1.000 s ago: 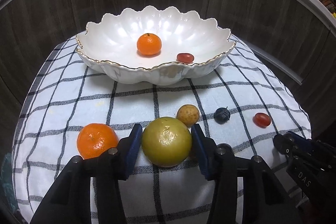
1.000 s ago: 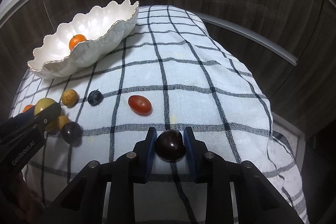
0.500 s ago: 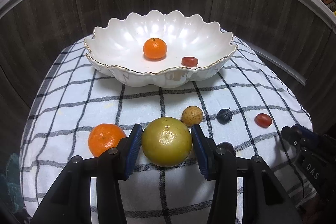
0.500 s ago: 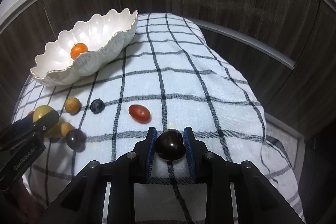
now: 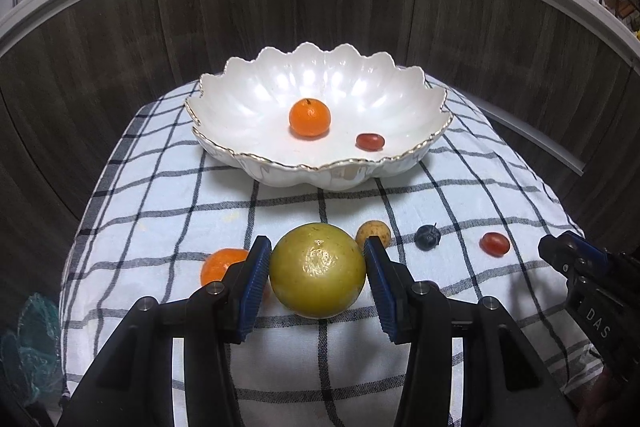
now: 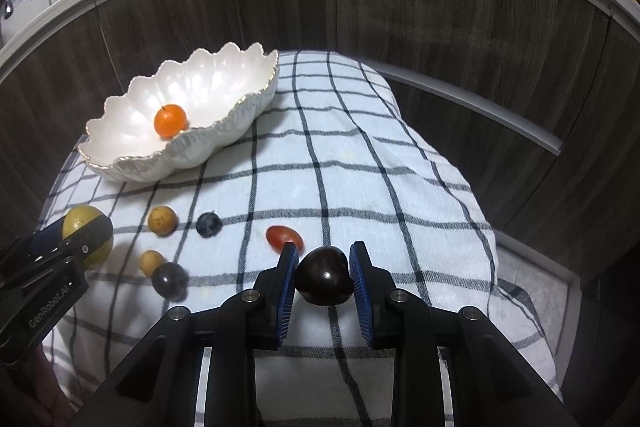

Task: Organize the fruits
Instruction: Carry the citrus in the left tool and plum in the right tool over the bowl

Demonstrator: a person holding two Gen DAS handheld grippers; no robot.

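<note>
My left gripper [image 5: 317,269] is shut on a large yellow-green fruit [image 5: 317,270] and holds it above the checked cloth [image 5: 160,203]. My right gripper [image 6: 324,281] is shut on a dark plum [image 6: 324,282], lifted over the cloth's near edge. The white scalloped bowl [image 5: 248,95] stands at the back and holds a mandarin [image 5: 310,117] and a red cherry tomato [image 5: 370,141]. On the cloth lie another mandarin [image 5: 222,265], a small brown fruit [image 5: 374,233], a blueberry [image 5: 427,237], a red tomato [image 5: 495,244], and in the right wrist view a second small brown fruit [image 6: 151,262] and a dark plum [image 6: 168,281].
The table is small and round, and the cloth [image 6: 360,155] hangs over its edges. A dark wood-panelled counter [image 5: 320,7] curves behind it. The right gripper's body [image 5: 592,291] shows at the right edge of the left wrist view.
Both grippers have risen and pulled back from the cloth with their fruits held. The bowl now looks farther away in both views.
</note>
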